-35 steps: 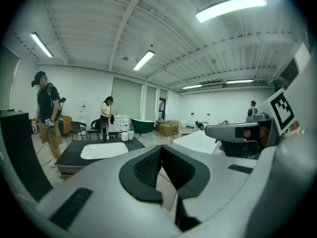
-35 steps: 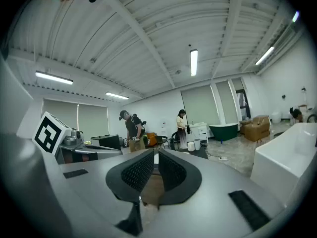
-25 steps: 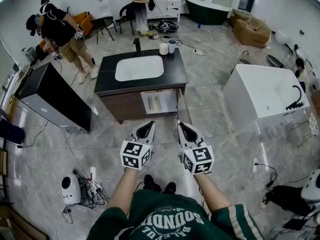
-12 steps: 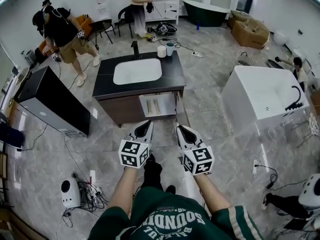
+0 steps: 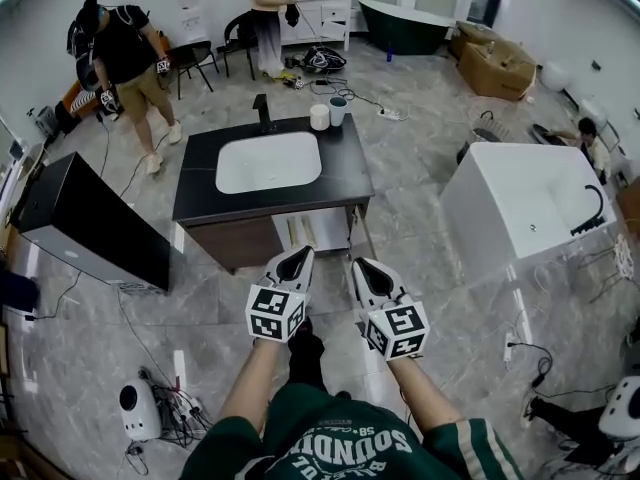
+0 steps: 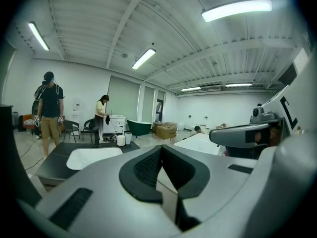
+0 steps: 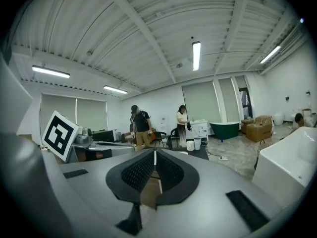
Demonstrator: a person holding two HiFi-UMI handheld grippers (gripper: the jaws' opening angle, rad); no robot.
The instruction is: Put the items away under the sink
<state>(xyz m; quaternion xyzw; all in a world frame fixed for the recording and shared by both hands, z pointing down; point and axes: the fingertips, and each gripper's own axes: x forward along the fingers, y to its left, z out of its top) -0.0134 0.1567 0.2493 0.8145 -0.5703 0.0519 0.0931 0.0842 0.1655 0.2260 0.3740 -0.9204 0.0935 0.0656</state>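
Observation:
A vanity with a black top [image 5: 350, 173] and a white sink [image 5: 268, 162] stands ahead. Its cabinet under the sink [image 5: 318, 228] is open, with the door [image 5: 362, 232] swung out at the right. On the top's far right corner stand a white roll [image 5: 319, 116] and a cup [image 5: 338, 110], near a black tap [image 5: 263, 107]. My left gripper [image 5: 298, 256] and right gripper [image 5: 362, 265] are held side by side short of the cabinet front, both shut and empty. The left gripper view shows shut jaws [image 6: 161, 148] with the roll [image 6: 120, 140] far off. The right gripper view also shows shut jaws [image 7: 154, 152].
A white bathtub [image 5: 530, 203] stands to the right, a black cabinet [image 5: 90, 223] to the left. Cables and a small white device [image 5: 140, 408] lie on the floor at the lower left. Two people [image 5: 125, 63] stand beyond the vanity. Cardboard boxes [image 5: 500, 63] sit far right.
Both grippers have moved forward together toward the open cabinet, and the vanity now looks nearer. Their jaws stayed shut.

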